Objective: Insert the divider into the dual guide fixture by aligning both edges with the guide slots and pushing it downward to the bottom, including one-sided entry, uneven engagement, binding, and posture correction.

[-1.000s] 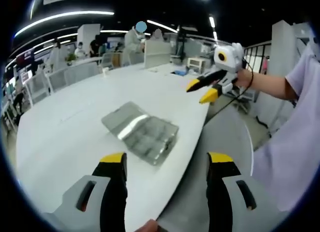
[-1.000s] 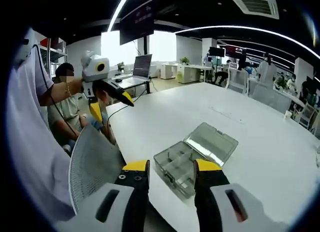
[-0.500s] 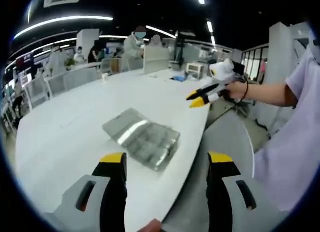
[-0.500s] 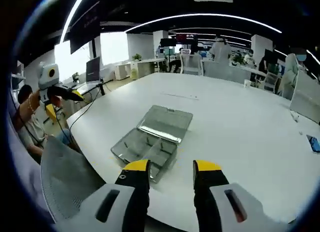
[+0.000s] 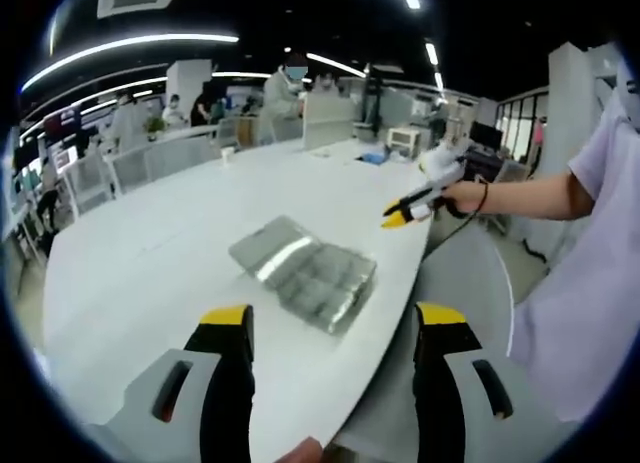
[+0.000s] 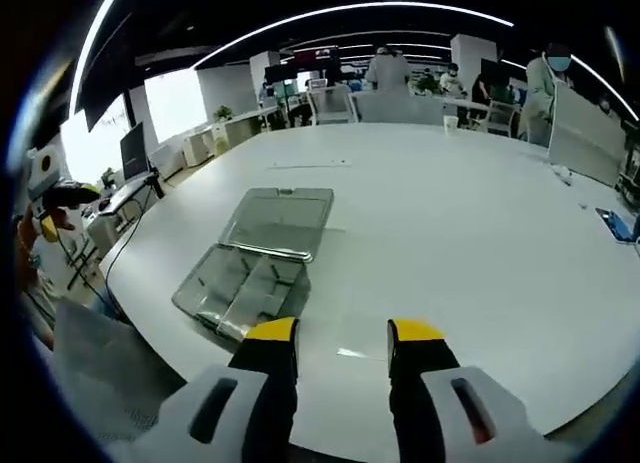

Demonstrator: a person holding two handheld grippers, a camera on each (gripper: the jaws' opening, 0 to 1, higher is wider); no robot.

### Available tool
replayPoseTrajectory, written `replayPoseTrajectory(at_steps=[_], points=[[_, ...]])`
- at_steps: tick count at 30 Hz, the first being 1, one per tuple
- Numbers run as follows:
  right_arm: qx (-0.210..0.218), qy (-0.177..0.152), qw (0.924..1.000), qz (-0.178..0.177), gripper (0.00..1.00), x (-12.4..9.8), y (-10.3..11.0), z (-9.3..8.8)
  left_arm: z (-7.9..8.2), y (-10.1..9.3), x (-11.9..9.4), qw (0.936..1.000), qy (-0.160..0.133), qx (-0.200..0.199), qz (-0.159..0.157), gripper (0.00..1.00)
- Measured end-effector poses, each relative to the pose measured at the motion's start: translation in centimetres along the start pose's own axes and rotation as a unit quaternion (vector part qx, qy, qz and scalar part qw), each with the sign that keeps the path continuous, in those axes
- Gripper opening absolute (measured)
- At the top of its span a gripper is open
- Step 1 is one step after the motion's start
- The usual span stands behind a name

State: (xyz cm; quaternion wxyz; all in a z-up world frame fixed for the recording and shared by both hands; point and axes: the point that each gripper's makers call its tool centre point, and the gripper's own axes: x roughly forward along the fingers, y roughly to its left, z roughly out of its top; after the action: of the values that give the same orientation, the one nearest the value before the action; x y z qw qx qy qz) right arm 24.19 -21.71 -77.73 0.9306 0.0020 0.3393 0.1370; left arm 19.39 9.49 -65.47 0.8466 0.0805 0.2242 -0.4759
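Right gripper view: the clear compartment box [image 6: 255, 263] was seen lying open on the white table [image 6: 480, 213], its lid folded flat on the far side of the tray. It sat close to the table edge nearest the person. The right gripper [image 6: 340, 333] was held just short of the box and a little to one side of it, its yellow-tipped jaws narrowly parted with nothing between them. In the left gripper view the box [image 5: 305, 273] was seen near the same edge, beyond the left gripper [image 5: 335, 318], whose jaws were spread wide and were likewise empty. The right gripper [image 5: 402, 213] was seen past the box, at the table edge, carried by a bare forearm.

Partition walls could be made out inside the tray, but no loose divider could be told apart from them, so it could not be said where the piece to be inserted lay. Neither gripper was touching the box.

The approach was judged to be barely begun. Several risks were judged likely from here. The light box, unheld and near the edge, could be pushed off by a careless contact. A thin clear divider could be pinched crooked, so that one edge would enter its slot first and bind.
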Motion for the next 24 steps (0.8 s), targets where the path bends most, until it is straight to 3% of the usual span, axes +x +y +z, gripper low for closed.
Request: replayPoseTrajectory(at_steps=[5, 14, 24], points=[[-0.002, 0.023, 0.9997, -0.008, 0.35, 1.1, -0.3, -0.8, 0.0, 0.3, -0.4, 1.0, -0.001, 0.0, 0.004, 0.63], [0.03, 0.069, 0.9957, -0.056, 0.34, 4.2, -2.1, -3.4, -0.3, 0.9, -1.0, 0.9999, -0.001, -0.001, 0.011, 0.63], [0.034, 0.104, 0.9914, -0.072, 0.37, 6.5, -1.9, -4.8, -0.6, 1.9, -1.8, 0.9998, 0.004, -0.005, 0.019, 0.62]])
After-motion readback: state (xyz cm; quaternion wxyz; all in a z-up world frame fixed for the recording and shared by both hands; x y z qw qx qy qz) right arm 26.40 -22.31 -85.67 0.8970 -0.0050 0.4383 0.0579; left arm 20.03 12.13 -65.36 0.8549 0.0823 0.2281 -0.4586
